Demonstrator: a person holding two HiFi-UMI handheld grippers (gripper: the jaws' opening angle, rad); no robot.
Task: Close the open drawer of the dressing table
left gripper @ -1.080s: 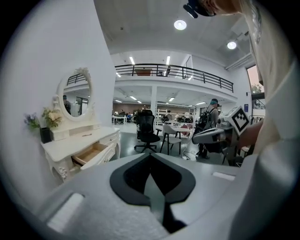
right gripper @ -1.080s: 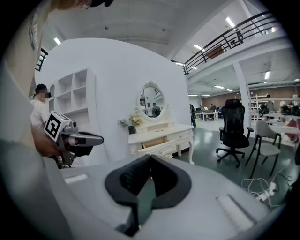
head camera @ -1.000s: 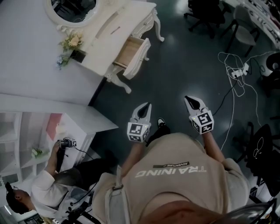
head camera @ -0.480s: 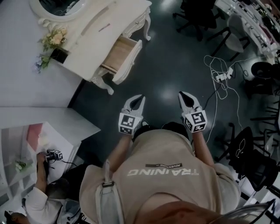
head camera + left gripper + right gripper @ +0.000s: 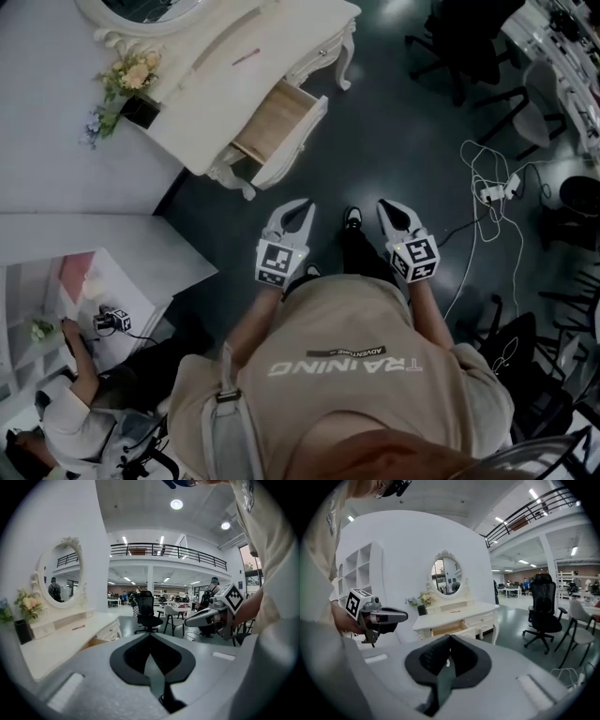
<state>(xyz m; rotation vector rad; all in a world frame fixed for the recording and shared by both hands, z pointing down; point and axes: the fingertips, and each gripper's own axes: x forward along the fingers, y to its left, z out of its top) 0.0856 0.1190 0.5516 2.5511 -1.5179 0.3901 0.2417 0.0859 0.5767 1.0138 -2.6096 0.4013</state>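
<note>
Clearly, the biggest thing here is the white desk (image 5: 216,103), which stands at about 11 o'clock in the head view, against the wall. The oval mirror (image 5: 150,14) is at its back and a small bunch of flowers (image 5: 131,75) is at its 9 o'clock end.

The drawer (image 5: 277,124) is pulled far out of the desk front toward about 4 o'clock. Its wooden inside is open to see, and it looks empty as far as I can tell.

I judge the drawer to be light and stiff, a wooden box that slides straight on its guides. It should need only a gentle, even push on the middle of its white front panel, toward 10 o'clock. A push at one corner could turn it a little and make it stick. The carved front may be somewhat smooth, so flat contact seems safer than a pinch.

The left gripper (image 5: 298,208) and the right gripper (image 5: 386,208) are side by side in front of the person, at about 6 o'clock from the drawer and well apart from it, above the dark floor (image 5: 394,112).

The left fingers (image 5: 129,658) are closed, tips meeting, with nothing between them. The right fingers (image 5: 431,656) are the same, together and empty, and they point toward the desk.
</note>
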